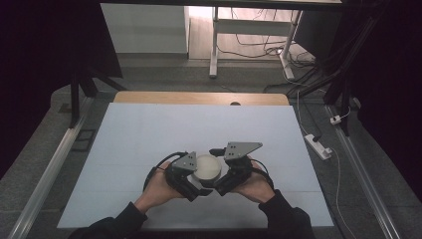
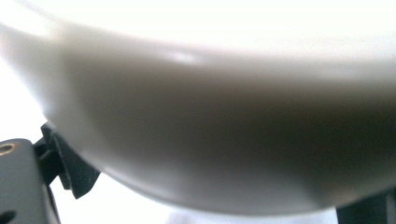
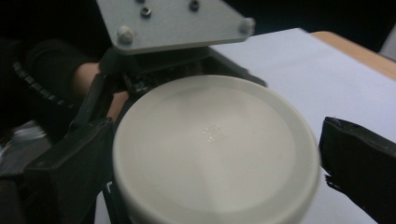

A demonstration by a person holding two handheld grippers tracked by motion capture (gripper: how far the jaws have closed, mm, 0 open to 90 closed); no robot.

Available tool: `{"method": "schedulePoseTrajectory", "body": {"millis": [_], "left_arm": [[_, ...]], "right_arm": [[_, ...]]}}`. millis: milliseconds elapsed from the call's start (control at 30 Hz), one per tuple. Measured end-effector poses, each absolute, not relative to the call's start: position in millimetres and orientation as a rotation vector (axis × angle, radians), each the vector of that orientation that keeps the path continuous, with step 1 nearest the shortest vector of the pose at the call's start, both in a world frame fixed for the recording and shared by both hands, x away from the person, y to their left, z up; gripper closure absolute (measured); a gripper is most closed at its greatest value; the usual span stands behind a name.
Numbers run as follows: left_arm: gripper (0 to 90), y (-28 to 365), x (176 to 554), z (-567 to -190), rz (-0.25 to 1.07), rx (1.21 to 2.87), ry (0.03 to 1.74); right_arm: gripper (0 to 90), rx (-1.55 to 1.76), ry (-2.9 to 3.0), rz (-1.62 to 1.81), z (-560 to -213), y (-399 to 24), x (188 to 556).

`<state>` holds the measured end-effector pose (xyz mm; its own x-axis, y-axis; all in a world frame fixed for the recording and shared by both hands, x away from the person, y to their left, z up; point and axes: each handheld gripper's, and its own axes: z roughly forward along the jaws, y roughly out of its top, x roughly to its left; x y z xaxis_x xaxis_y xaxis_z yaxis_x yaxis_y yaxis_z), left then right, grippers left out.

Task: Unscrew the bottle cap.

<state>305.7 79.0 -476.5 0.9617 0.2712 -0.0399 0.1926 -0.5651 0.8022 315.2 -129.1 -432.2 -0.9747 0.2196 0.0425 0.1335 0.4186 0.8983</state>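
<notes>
A round white container with a flat cream lid (image 3: 215, 149) sits between both grippers near the table's front edge, seen as a white disc (image 1: 207, 167) in the high view. My left gripper (image 1: 200, 175) comes in from the left with its jaws against the container's blurred side wall (image 2: 224, 140), which sits very close to its camera. My right gripper (image 3: 215, 140) reaches around the lid from the right. Its left finger (image 3: 74, 172) touches the lid's rim, while its right finger (image 3: 359, 168) stands off with a visible gap. A hand holds each gripper.
The table carries a pale blue-white sheet (image 1: 199, 129) with a wooden edge (image 1: 199, 97) at the far side. Beyond it are a white desk frame (image 1: 215, 45) and cables on the floor; a power strip (image 1: 318, 146) lies to the right.
</notes>
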Motion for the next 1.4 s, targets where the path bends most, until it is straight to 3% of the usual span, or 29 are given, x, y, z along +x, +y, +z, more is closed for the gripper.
{"method": "schedulePoseTrajectory", "body": {"millis": [400, 467, 533, 1033, 1400], "left_arm": [[7.3, 78, 304, -476, 0.225, 2.165, 0.512], [7.3, 76, 302, -475, 0.228, 2.17, 0.502], [7.3, 75, 301, -474, 0.222, 2.171, 0.493], [7.3, 82, 307, -475, 0.053, 2.165, 0.31], [7.3, 84, 309, -477, 0.023, 2.166, 0.252]], "right_arm": [[0.0, 0.593, 2.455, 1.556, -433, -116, 307], [0.0, 0.607, 2.452, 1.54, -436, -113, 306], [6.2, 0.605, 2.434, 1.54, -437, -112, 305], [7.3, 0.455, 2.515, 1.636, -433, -121, 307], [7.4, 0.376, 2.52, 1.655, -429, -124, 307]]}}
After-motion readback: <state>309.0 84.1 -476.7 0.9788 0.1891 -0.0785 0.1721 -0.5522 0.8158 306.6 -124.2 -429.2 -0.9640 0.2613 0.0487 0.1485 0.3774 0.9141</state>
